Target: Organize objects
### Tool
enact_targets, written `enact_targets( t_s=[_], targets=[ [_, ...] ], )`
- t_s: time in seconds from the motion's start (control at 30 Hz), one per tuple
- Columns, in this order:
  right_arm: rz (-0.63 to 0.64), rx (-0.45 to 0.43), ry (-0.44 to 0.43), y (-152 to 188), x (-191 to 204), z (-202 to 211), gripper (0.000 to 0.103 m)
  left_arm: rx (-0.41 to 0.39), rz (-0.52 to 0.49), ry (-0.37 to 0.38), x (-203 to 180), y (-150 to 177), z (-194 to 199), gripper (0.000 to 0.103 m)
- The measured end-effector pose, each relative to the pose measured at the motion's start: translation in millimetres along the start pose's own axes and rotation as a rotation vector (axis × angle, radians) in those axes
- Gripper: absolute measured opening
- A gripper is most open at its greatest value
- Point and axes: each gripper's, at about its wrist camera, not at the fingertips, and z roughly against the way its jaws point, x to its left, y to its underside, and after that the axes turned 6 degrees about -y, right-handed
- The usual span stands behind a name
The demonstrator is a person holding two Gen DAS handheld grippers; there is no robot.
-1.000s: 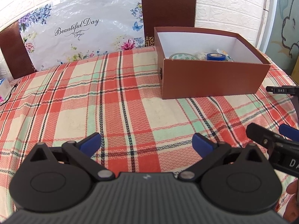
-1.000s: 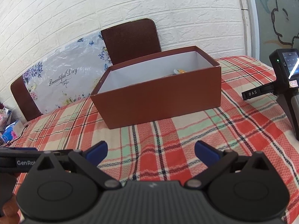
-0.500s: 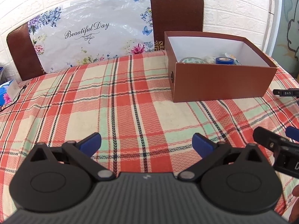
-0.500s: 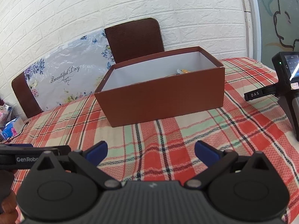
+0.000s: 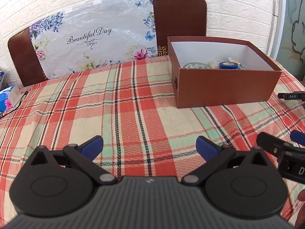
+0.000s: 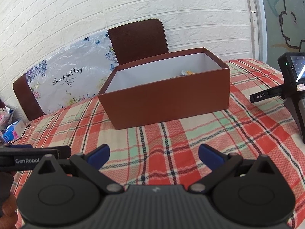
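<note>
Both tools have drawn back from the brown box since a second ago, leaving the plaid bench bare.
Left tool and right tool gape wide, empty. The box, upper right, holds blue tape. Sorting looks finished. Readable: "Beautiful Day" board, "GenRobot", "DAS".

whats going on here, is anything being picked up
Not right now. A person holds a claw in each hand over the plaid tablecloth, and both the left claw and right claw are open and empty. The brown box already holds a blue tape roll, a patterned dish and some small items. No loose objects show on the cloth.
</note>
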Motion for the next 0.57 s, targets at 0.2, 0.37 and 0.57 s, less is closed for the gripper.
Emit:
enact_targets(
  t_s=[0.2, 0.37, 0.57],
  targets=[
    [-0.001, -0.002, 0.002, 1, 0, 0, 0.103, 0.013, 0.001, 0.005, -2, 0, -1, 0.103],
    [-0.005, -0.001, 0.000, 1, -1, 0, 0.103, 0.019, 0.005, 0.015, -3, 0, -1, 0.103],
    [-0.003, 0.002, -0.002, 1, -2, 0, 0.103, -0.057, -0.015, 0.047, -7, 4, 10, 0.103]
  ],
)
